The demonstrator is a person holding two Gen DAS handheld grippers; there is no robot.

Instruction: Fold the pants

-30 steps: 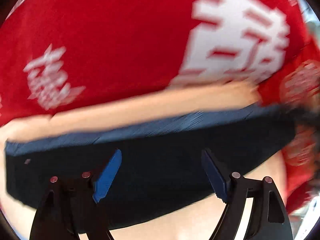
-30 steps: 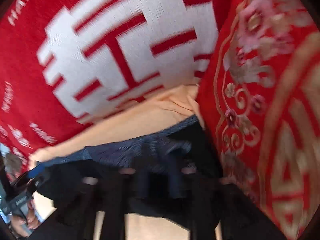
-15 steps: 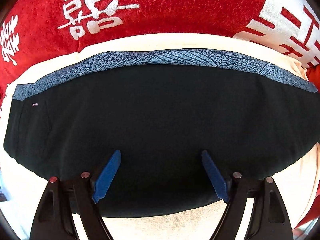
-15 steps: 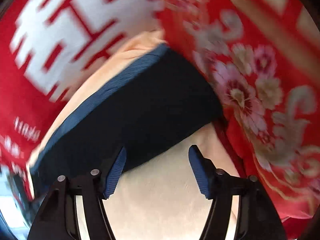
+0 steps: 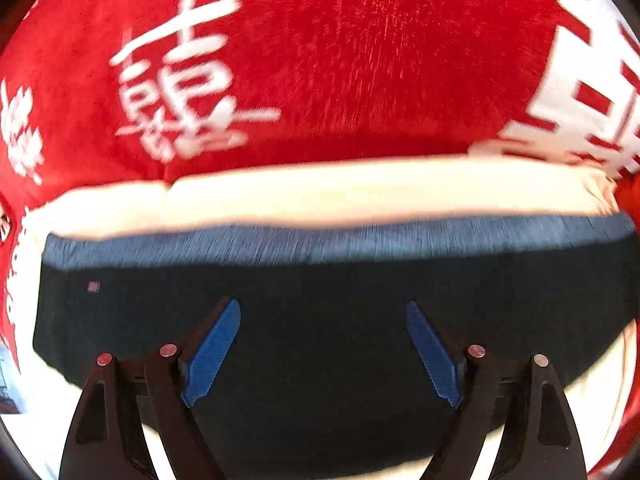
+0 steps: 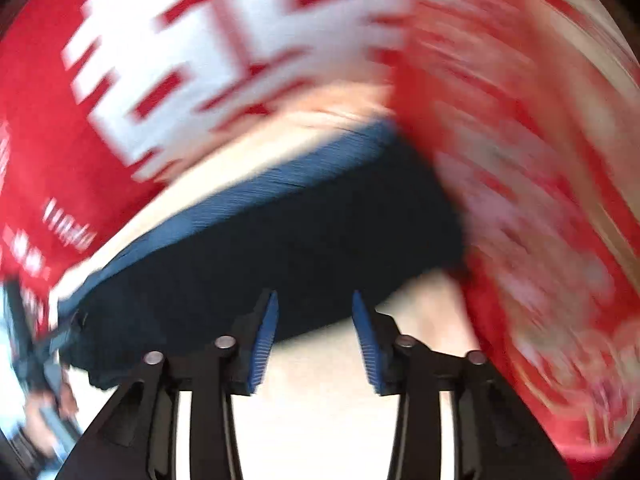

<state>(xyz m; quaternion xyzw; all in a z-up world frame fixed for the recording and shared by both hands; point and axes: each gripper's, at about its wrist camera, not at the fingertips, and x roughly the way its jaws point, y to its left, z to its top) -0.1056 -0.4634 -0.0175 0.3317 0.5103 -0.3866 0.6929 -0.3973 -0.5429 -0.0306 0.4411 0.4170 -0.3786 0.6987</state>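
Observation:
Folded black pants [image 5: 320, 380] with a blue patterned waistband [image 5: 340, 240] lie across a cream surface [image 5: 320, 188]. My left gripper [image 5: 323, 308] hovers over the middle of the pants, pointing steeply down. It is wide open, with nothing pressed between its blue pads. In the right wrist view the pants [image 6: 300, 240] run from lower left to upper right. My right gripper [image 6: 315, 296] hangs at their near edge. Its jaws are opening, and the pads do not press on the cloth. Both views are blurred by motion.
A red blanket [image 5: 360, 60] with large white characters lies beyond the waistband. Red embroidered fabric [image 6: 540, 200] crowds the pants' right end. Bare cream surface [image 6: 320, 400] shows under my right gripper. A blurred hand with a dark tool [image 6: 36, 380] sits at the far left.
My right gripper has come off the dark cloth, and its tips now sit at the pants' near edge. My left gripper has shifted so the waistband sits lower in its view. It stays open.

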